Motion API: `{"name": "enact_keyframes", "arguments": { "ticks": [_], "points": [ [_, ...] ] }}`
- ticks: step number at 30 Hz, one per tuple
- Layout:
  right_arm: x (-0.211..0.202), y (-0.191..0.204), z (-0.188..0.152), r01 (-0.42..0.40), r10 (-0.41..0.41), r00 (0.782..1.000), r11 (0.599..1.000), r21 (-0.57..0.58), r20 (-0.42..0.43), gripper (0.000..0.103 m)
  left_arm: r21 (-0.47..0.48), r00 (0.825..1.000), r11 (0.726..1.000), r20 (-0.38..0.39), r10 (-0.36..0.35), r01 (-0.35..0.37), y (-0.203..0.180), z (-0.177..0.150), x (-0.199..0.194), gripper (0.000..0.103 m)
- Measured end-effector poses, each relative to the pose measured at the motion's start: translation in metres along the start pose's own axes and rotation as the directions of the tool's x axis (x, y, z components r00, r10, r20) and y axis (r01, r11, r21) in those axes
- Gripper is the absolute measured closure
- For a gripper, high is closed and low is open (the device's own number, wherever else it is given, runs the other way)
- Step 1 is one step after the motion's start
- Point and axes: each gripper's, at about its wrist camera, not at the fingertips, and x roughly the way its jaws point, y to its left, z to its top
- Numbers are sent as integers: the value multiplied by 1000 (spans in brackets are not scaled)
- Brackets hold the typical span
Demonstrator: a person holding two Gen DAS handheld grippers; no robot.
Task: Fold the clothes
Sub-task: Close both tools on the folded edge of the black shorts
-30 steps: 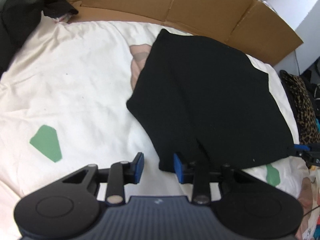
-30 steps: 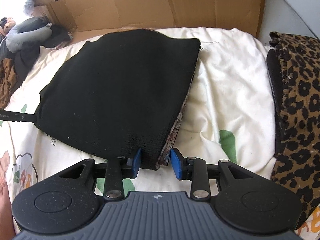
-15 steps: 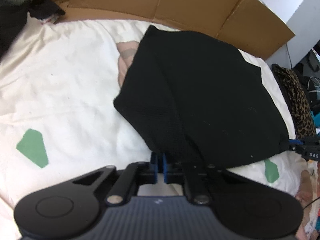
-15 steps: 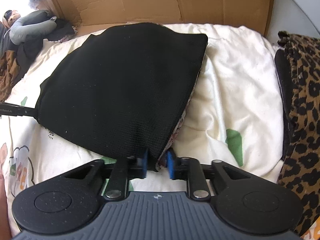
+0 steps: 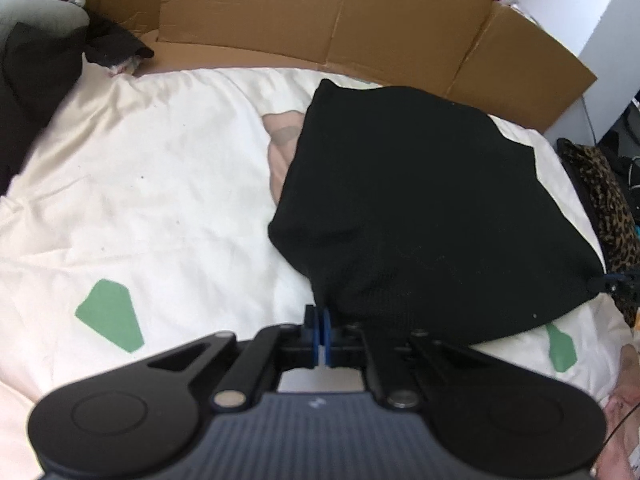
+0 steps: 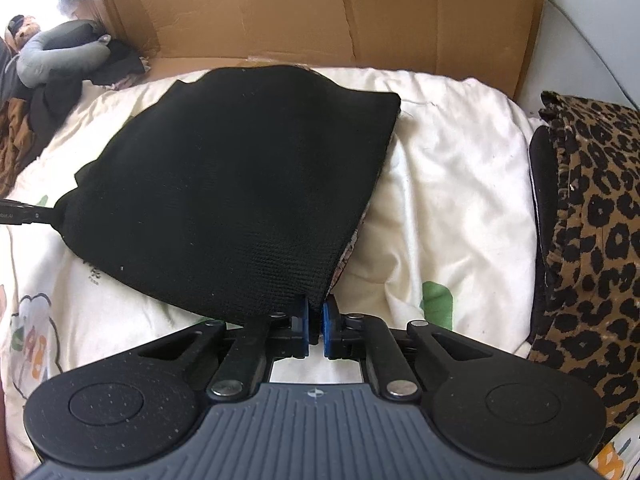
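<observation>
A black knit garment (image 5: 420, 208) lies folded on a cream bedsheet (image 5: 152, 200). My left gripper (image 5: 321, 330) is shut on its near left corner, blue pads pressed together over the cloth. In the right wrist view the same garment (image 6: 240, 184) spreads ahead, a patterned lining showing along its right edge. My right gripper (image 6: 316, 320) is shut on the near right corner, with a thin fold of cloth between the pads. Each gripper shows in the other's view: the left gripper (image 6: 24, 214) at the far left corner, the right gripper (image 5: 618, 284) at the right.
Flattened cardboard (image 6: 340, 20) stands along the back of the bed. A leopard-print fabric (image 6: 592, 220) lies along the right side. A heap of dark and grey clothes (image 6: 60, 60) sits at the back left. Bare sheet with green patches (image 5: 110, 316) spreads to the left.
Both grippers went from open around the garment's near corners to shut on them. The near edge now bunches up at the pads.
</observation>
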Motion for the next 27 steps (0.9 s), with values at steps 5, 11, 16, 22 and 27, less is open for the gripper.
{"name": "enact_keyframes", "arguments": {
  "ticks": [5, 11, 16, 22, 27],
  "points": [
    [4, 2, 1, 24, -24, 1000, 1000, -17, -17, 97, 9, 1000, 1000, -20, 2, -2, 1, 2, -5, 98],
    [-10, -2, -2, 64, -64, 998, 998, -1, 0, 78, -97, 1000, 995, -25, 19, -21, 15, 7, -11, 94],
    [-26, -1, -5, 92, -93, 995, 995, 33, 41, 76, -105, 1000, 994, 28, 0, 3, 7, 15, -23, 90],
    [-31, 14, 1, 67, -65, 994, 998, -21, 93, 83, -36, 996, 996, 49, -74, 76, -20, 30, -12, 90],
    [-22, 32, 4, 20, -13, 995, 997, -77, 95, 85, 63, 990, 989, 27, -135, 133, -41, 35, 7, 89]
  ]
}}
